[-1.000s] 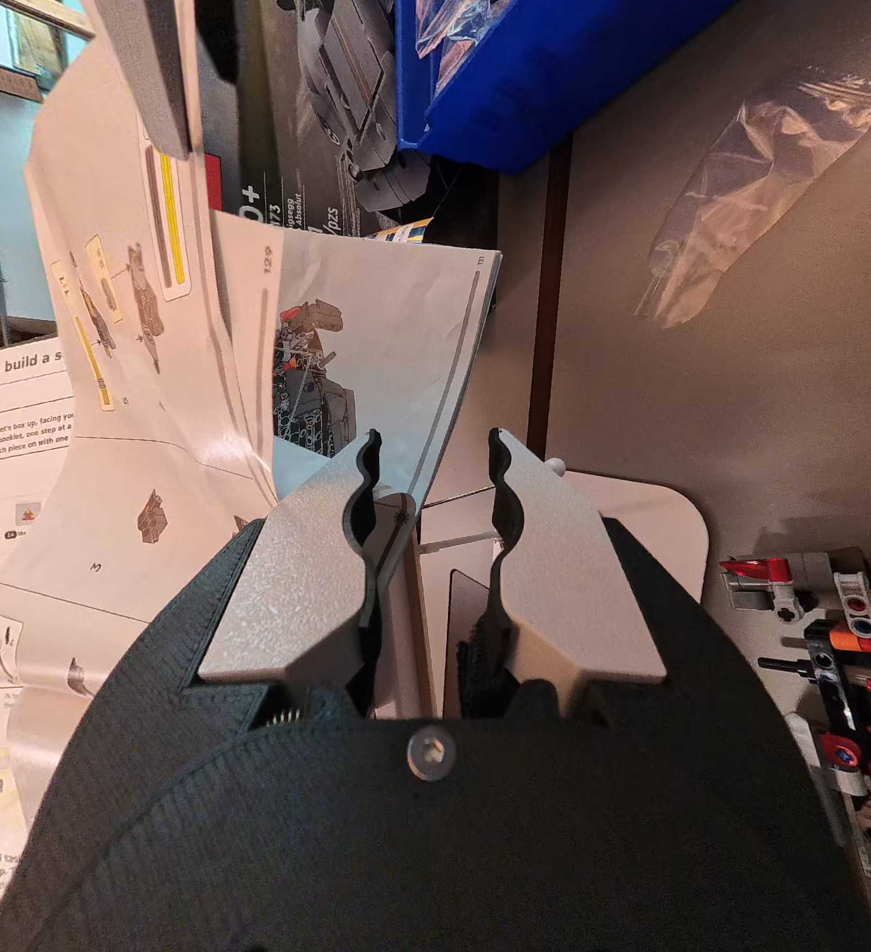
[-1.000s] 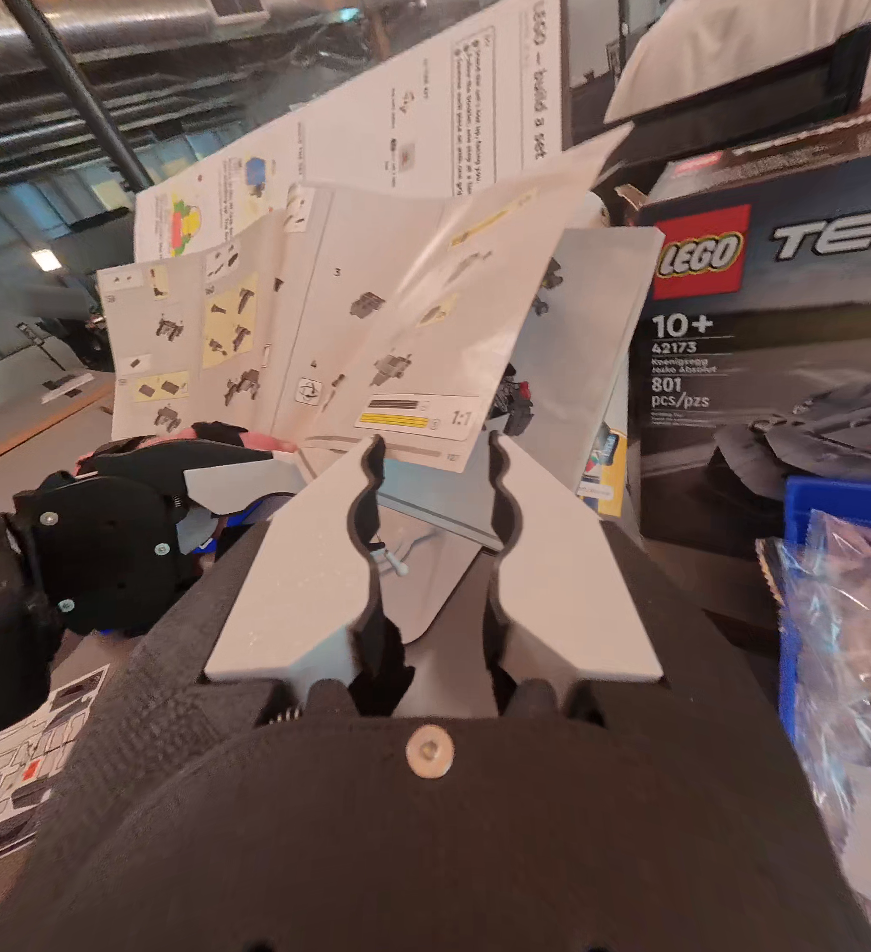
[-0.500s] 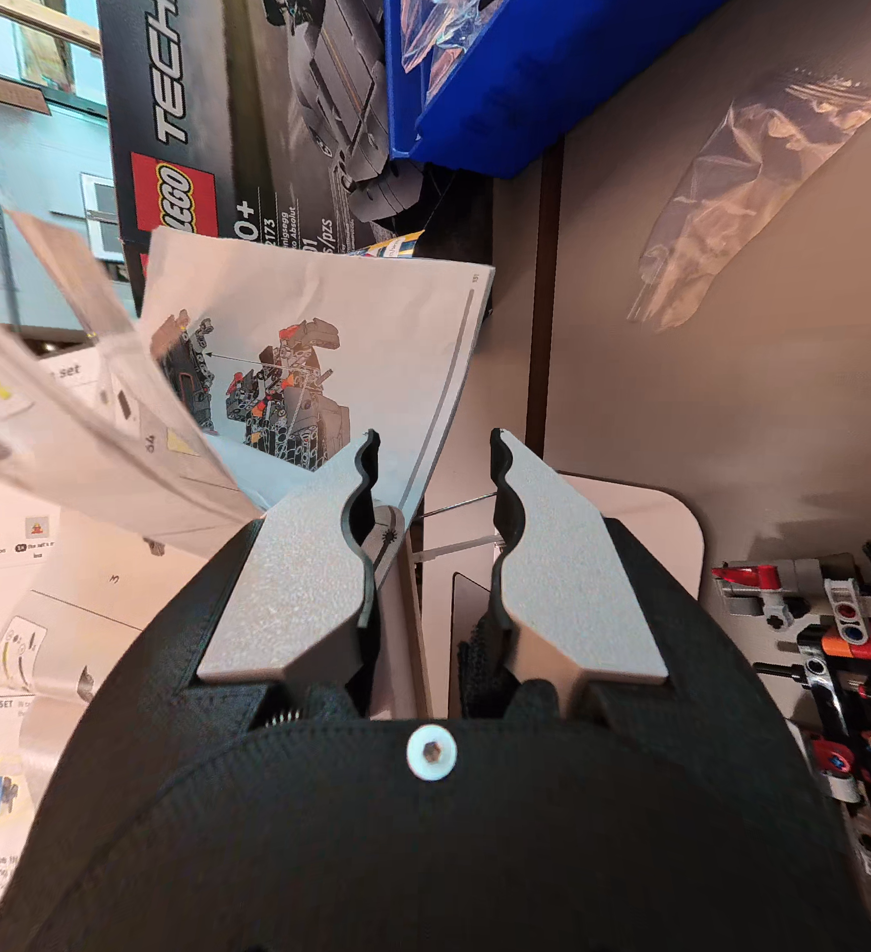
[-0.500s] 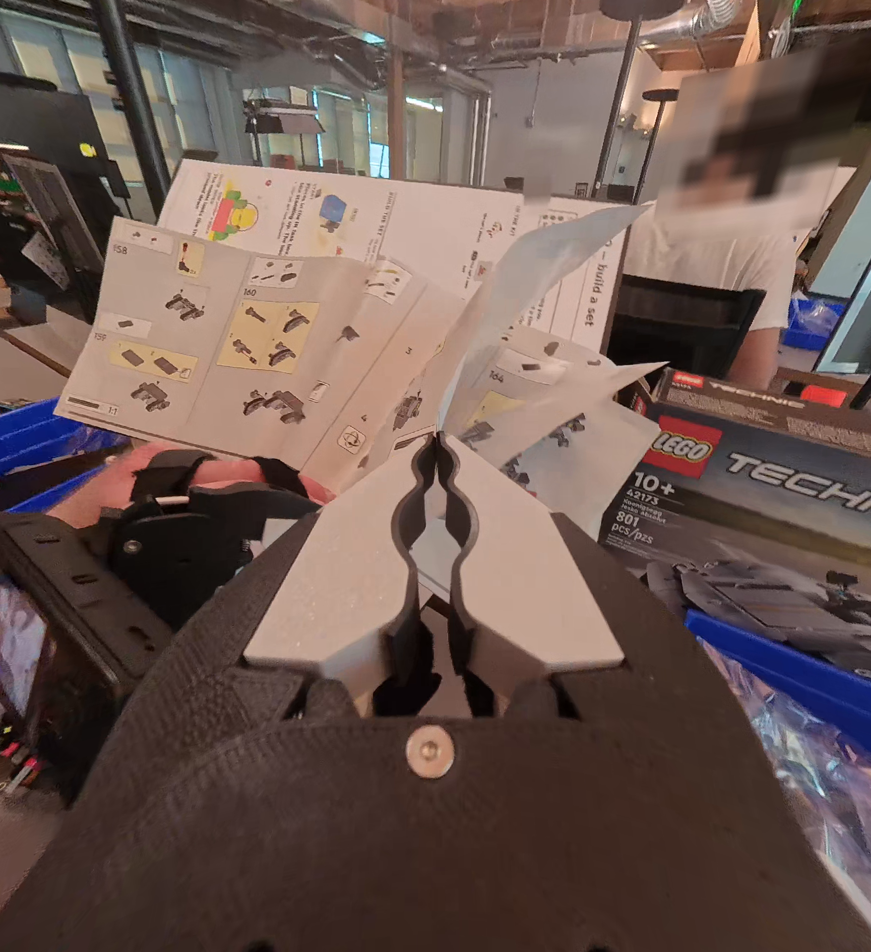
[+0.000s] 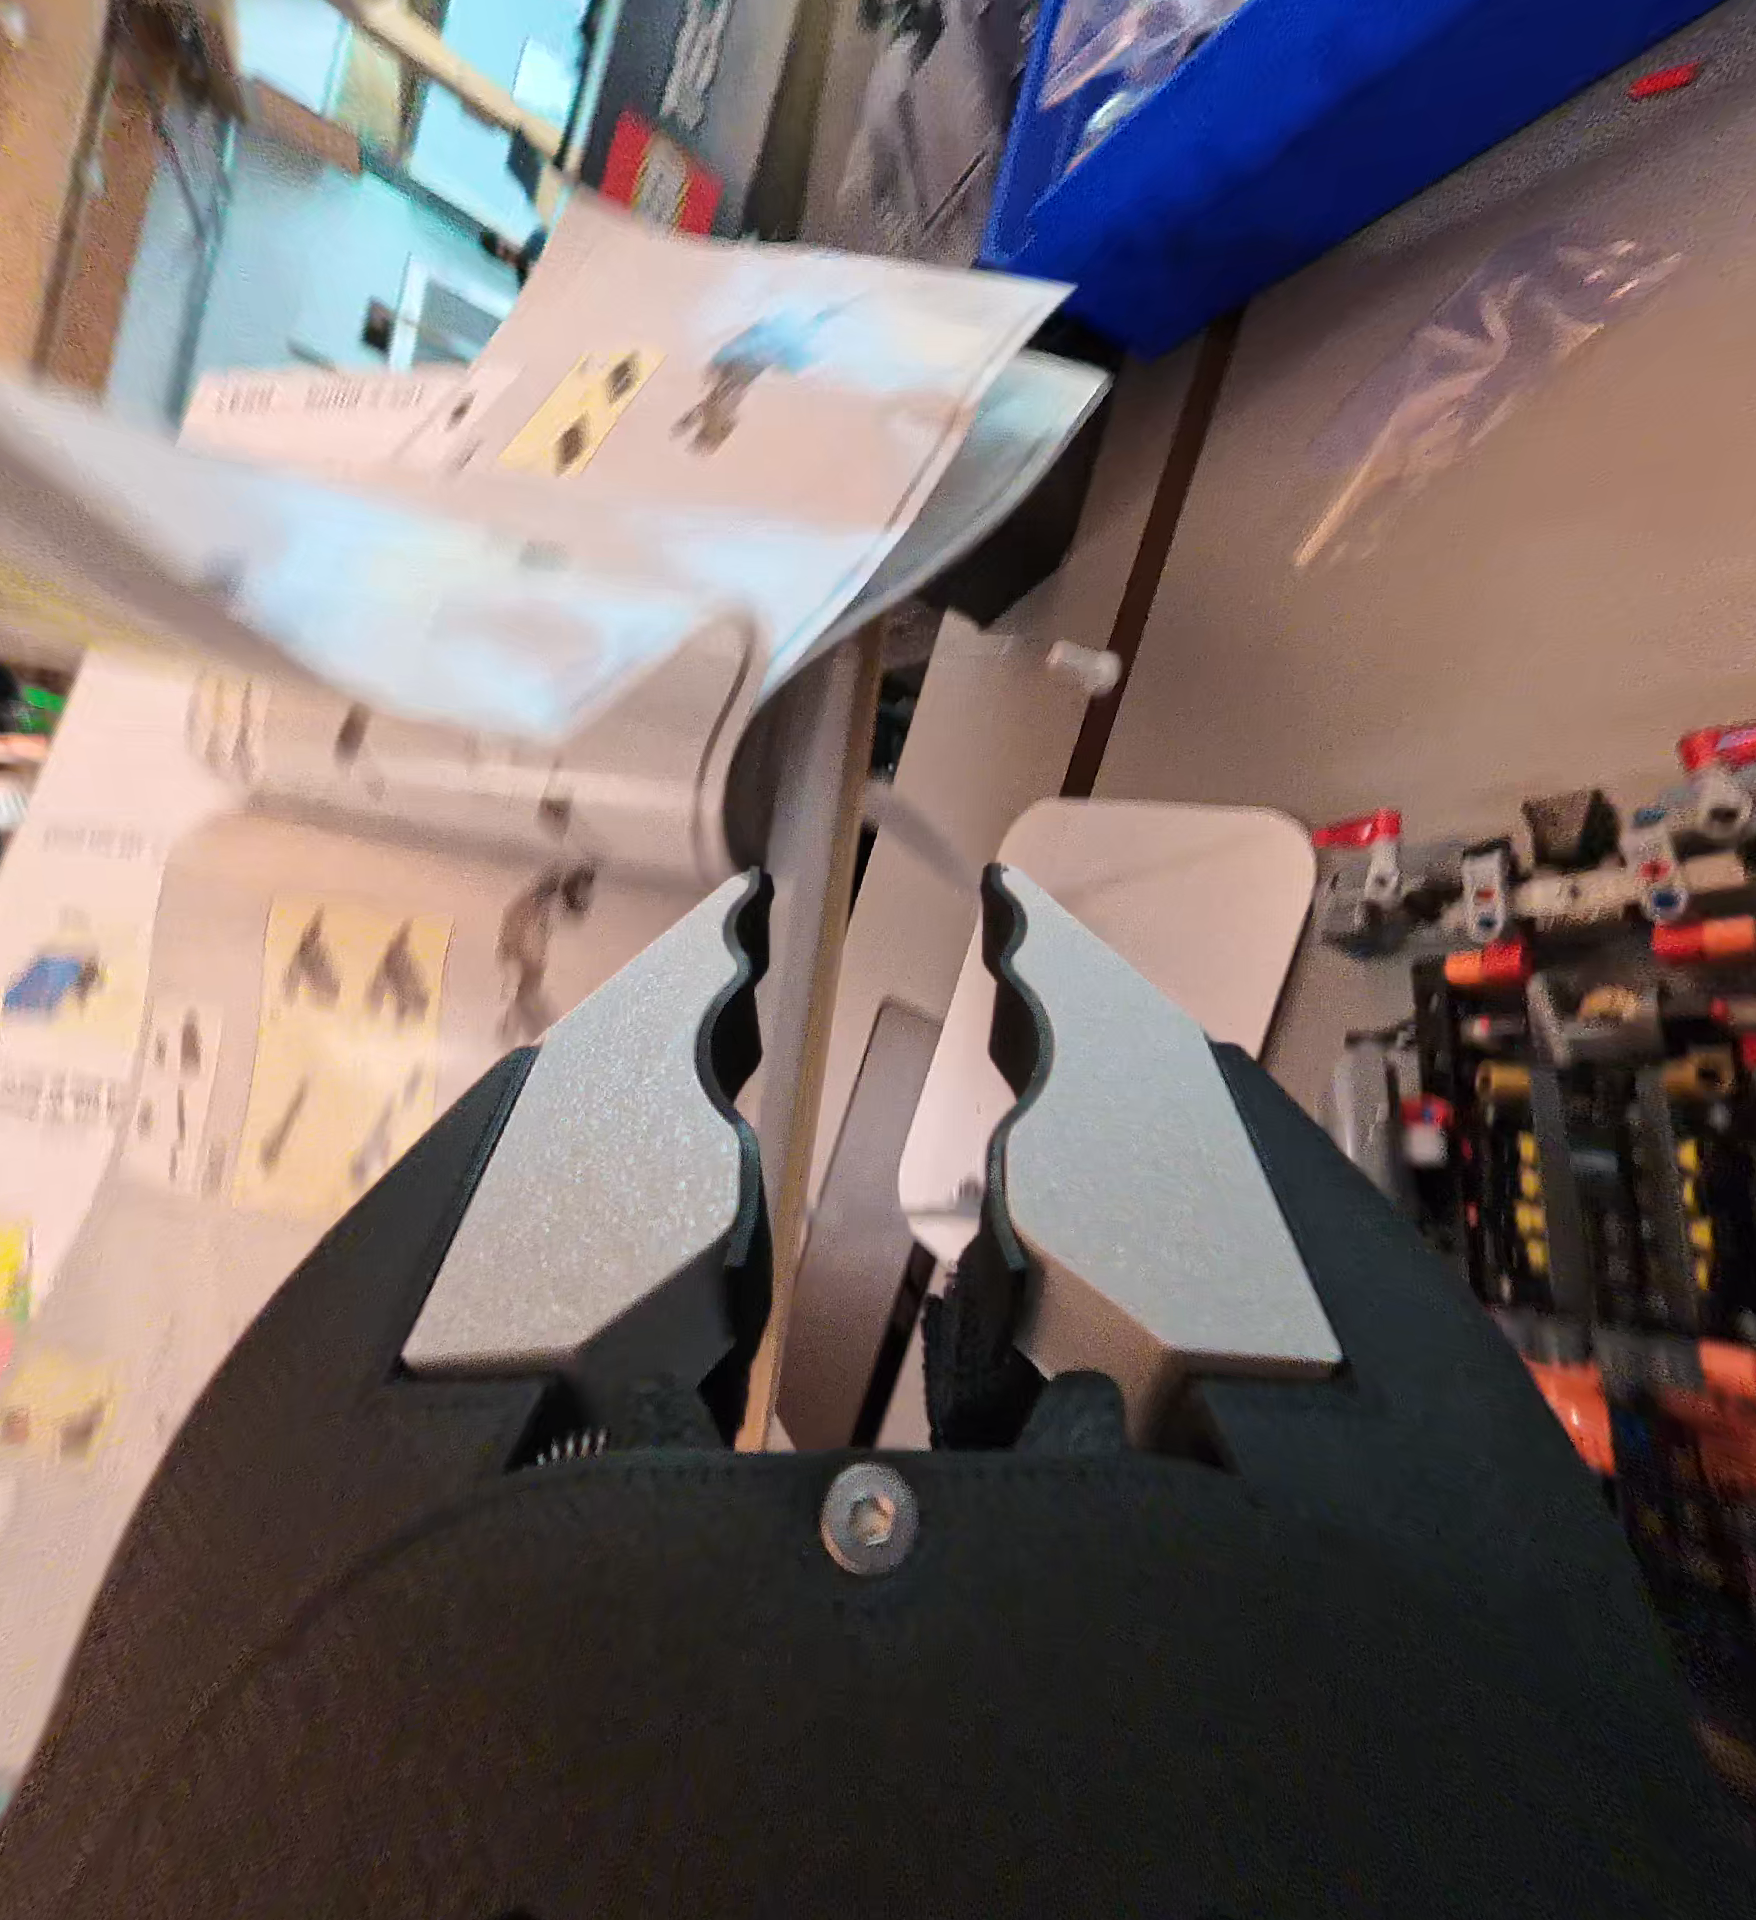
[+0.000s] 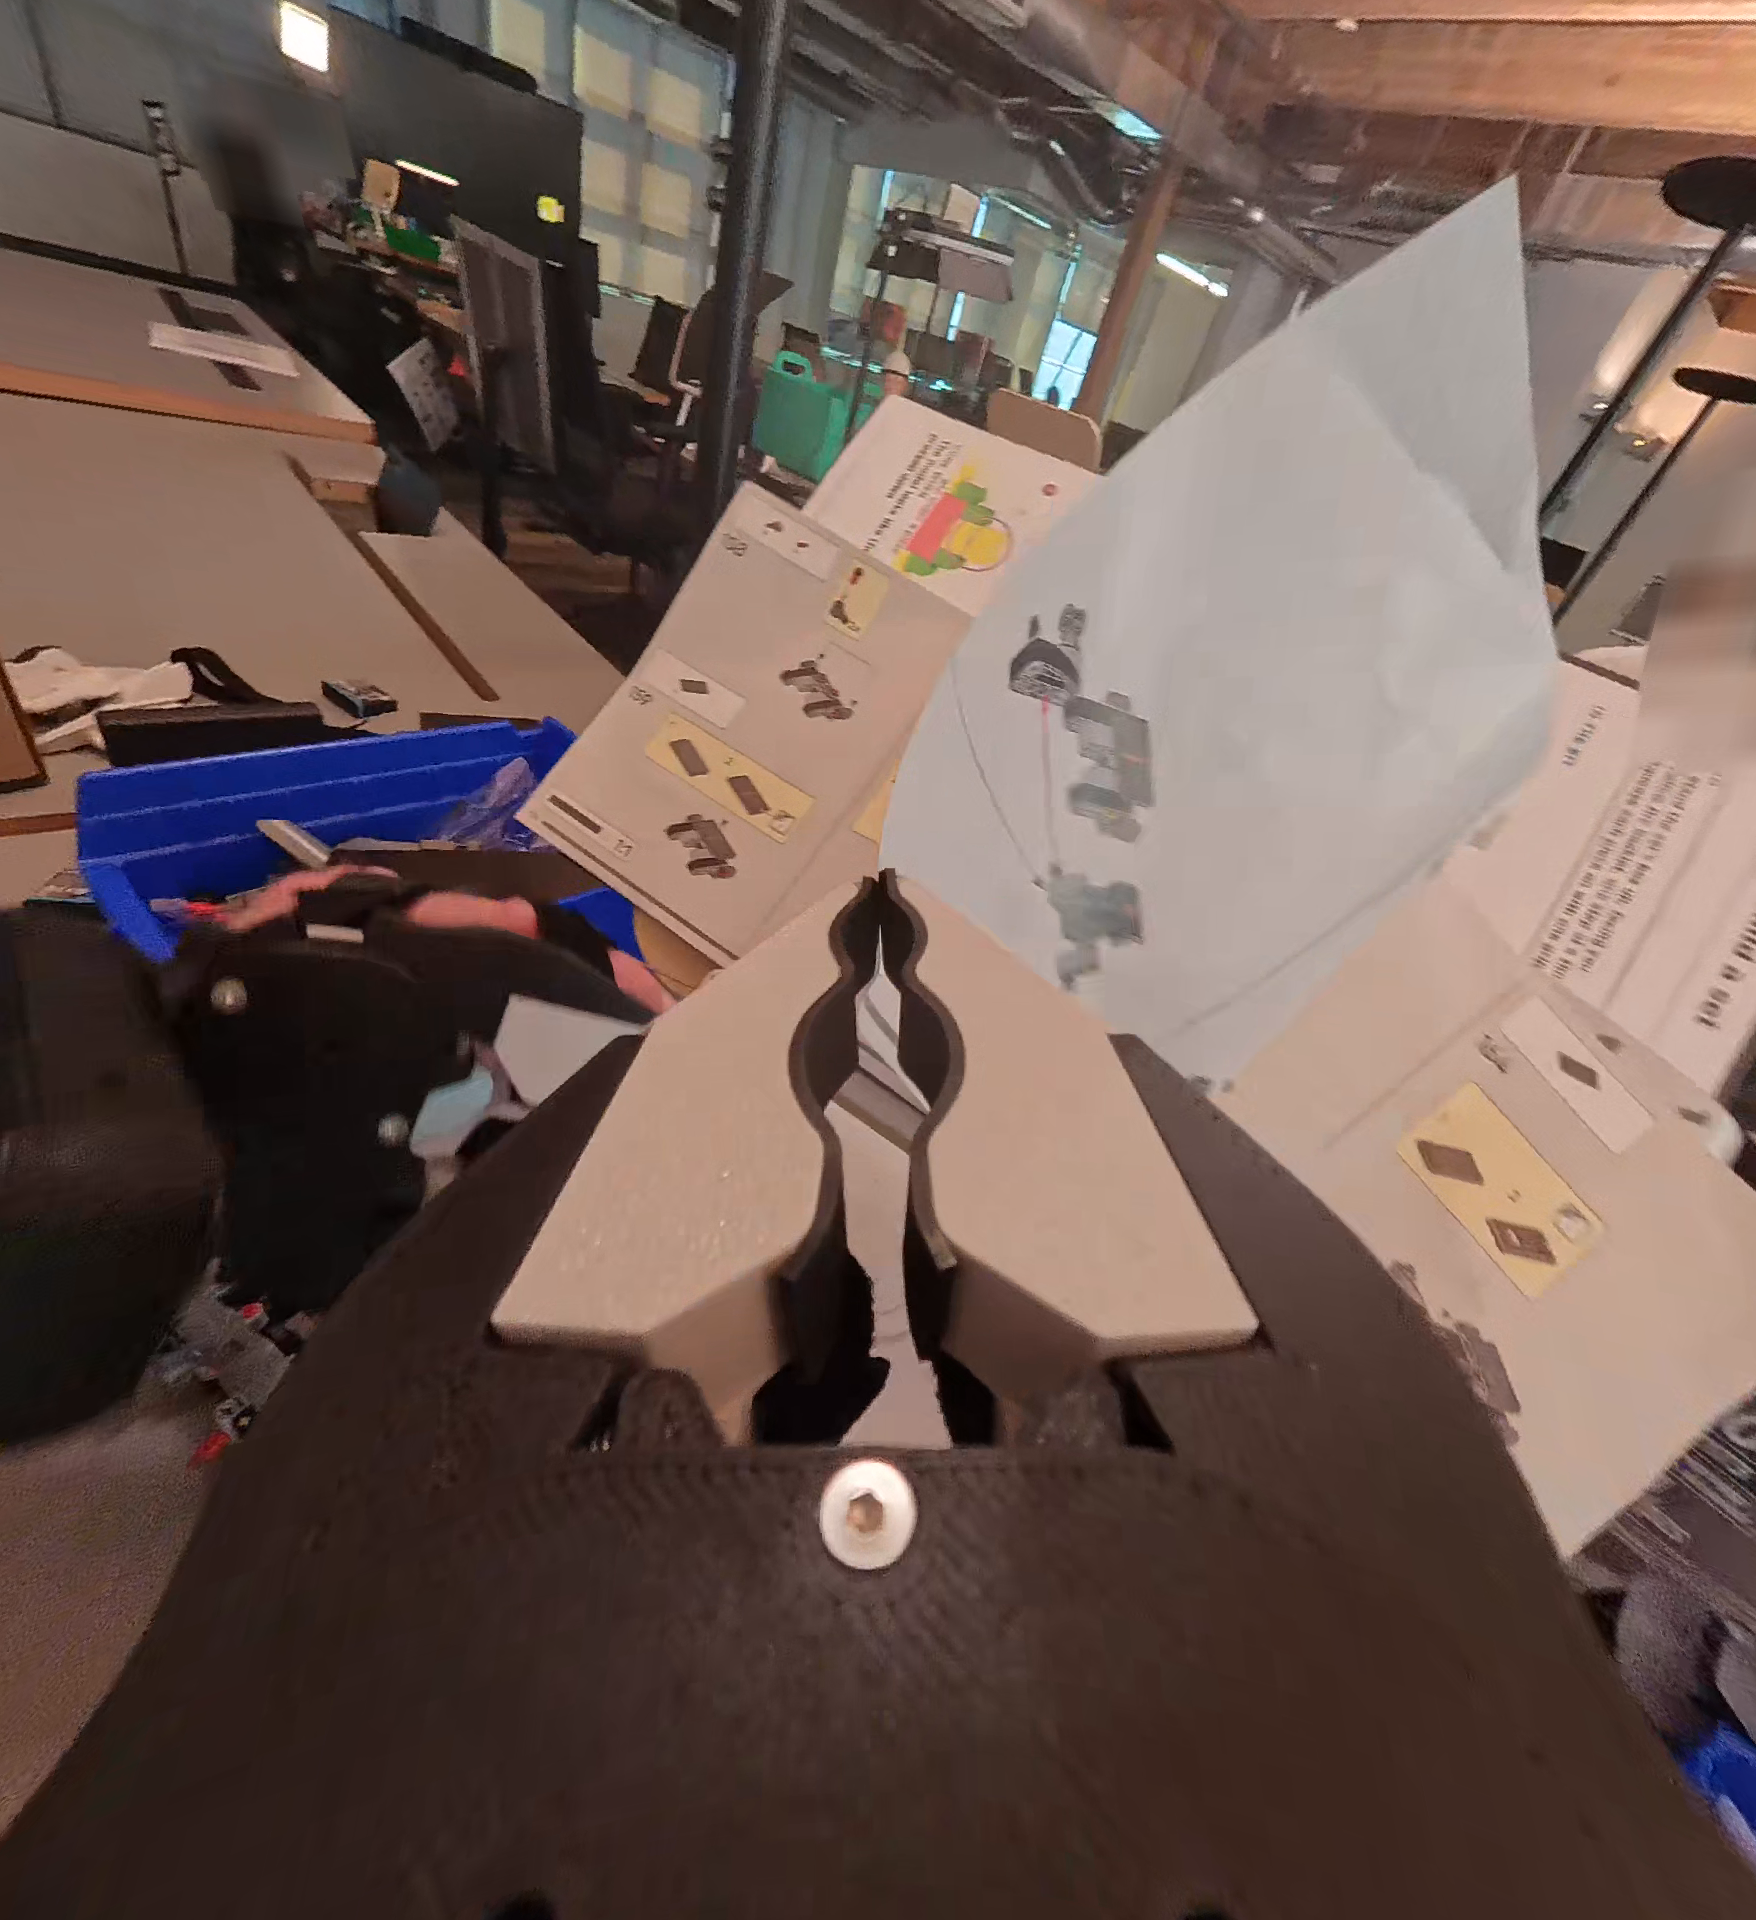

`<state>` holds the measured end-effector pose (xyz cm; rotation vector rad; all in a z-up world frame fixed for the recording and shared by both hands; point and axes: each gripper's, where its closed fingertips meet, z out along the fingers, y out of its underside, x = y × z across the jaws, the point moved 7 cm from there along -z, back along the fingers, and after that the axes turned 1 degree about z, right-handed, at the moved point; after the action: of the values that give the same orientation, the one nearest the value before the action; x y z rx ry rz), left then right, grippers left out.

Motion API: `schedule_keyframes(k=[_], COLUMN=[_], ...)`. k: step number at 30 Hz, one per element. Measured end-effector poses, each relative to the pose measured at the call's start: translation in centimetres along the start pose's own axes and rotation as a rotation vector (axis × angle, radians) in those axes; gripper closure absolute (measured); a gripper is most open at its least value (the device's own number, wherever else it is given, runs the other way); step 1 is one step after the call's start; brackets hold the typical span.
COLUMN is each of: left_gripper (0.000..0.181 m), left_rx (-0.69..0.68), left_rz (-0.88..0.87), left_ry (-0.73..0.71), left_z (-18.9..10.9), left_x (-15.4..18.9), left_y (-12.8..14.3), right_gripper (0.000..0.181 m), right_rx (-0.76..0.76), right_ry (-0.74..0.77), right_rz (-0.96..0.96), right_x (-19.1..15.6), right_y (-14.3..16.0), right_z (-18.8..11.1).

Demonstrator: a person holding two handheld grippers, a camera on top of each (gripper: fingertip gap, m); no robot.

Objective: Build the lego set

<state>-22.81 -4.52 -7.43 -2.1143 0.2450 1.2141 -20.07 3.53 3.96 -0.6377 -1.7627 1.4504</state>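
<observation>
Flipping through the instruction booklet [image 6: 770, 727] right now, not touching bricks yet. Booklet standing propped up on a stand at the back of the bench [image 5: 1476, 623], pages fanning out, spine running roughly up and down dead ahead of the right gripper [image 6: 882, 902]. Right jaws pressed together at the tips, pinching the bottom edge of a pale blue page [image 6: 1269, 644] and lifting it up and to the right, so the sheet is curling high above the jaws. Looks like a page turn in progress, judging by how loose the sheet is hanging.

Left gripper [image 5: 874, 883] sitting lower with jaws apart, gripping nothing, pointing at the edge of the stand [image 5: 1154, 914], with the booklet pages up and to its left. Blurry there, so hard telling whether the left finger is brushing paper.

Actual build, a half-made model [image 5: 1601, 1039] in black with red, orange and yellow bits, lying on the bench off to the right of the left gripper, so probably the nearer one for grabbing it next. Blue bin [image 5: 1269, 135] and the set's box [image 6: 1747, 1475] parked behind.

Key thing for the coming move: page needs carrying across the spine, so sweeping sideways, not pulling toward the camera, or risking a tear.
</observation>
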Motion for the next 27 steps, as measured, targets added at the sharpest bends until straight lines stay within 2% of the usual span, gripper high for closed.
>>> schedule_keyframes(k=[4, 6, 10, 13, 14, 15, 16, 18, 20, 23, 27], left_gripper=[0.137, 0.132, 0.124, 0.111, 0.112, 0.103, 0.097, 0.099, 0.097, 0.106, 0.131], left_rx=[-0.053, -0.024, 0.200, 0.445, 0.508, 0.540, 0.598, 0.730, 0.780, 0.782, 0.804], left_rz=[-0.223, -0.361, -0.692, -0.983, -1.072, -1.152, -1.230, -1.353, -1.399, -1.400, -1.379], left_ry=[-0.069, -0.050, 0.048, 0.247, 0.341, 0.411, 0.455, 0.524, 0.512, 0.484, 0.485], left_z=[-4.6, -6.2, -8.6, -9.4, -9.4, -9.1, -8.9, -9.1, -9.3, -9.4, -9.4], left_x=[-3.0, -4.1, -6.4, -7.6, -7.8, -7.8, -7.9, -8.4, -8.9, -9.5, -10.4], left_y=[6.1, 7.9, 9.2, 10.0, 10.6, 11.2, 11.9, 13.1, 14.1, 14.6, 14.3], right_gripper=[0.181, 0.181, 0.181, 0.181, 0.181, 0.181, 0.181, 0.181, 0.181, 0.181, 0.181], right_rx=[-0.003, -0.017, -0.052, -0.081, -0.067, -0.057, -0.069, -0.075, -0.084, -0.104, -0.116], right_ry=[-0.091, -0.128, -0.217, -0.266, -0.266, -0.270, -0.279, -0.280, -0.286, -0.283, -0.294], right_rz=[-0.034, -0.060, -0.105, -0.107, -0.095, -0.078, -0.070, -0.077, -0.090, -0.126, -0.165], right_x=[-3.2, -4.8, -7.9, -9.4, -9.5, -9.6, -9.6, -9.7, -10.0, -10.3, -11.0], right_y=[-0.2, -0.2, 0.3, 1.3, 1.4, 1.5, 1.7, 2.1, 2.5, 3.3, 4.0], right_z=[2.4, 3.7, 6.3, 8.1, 8.5, 8.7, 9.0, 9.4, 9.7, 10.0, 10.4])
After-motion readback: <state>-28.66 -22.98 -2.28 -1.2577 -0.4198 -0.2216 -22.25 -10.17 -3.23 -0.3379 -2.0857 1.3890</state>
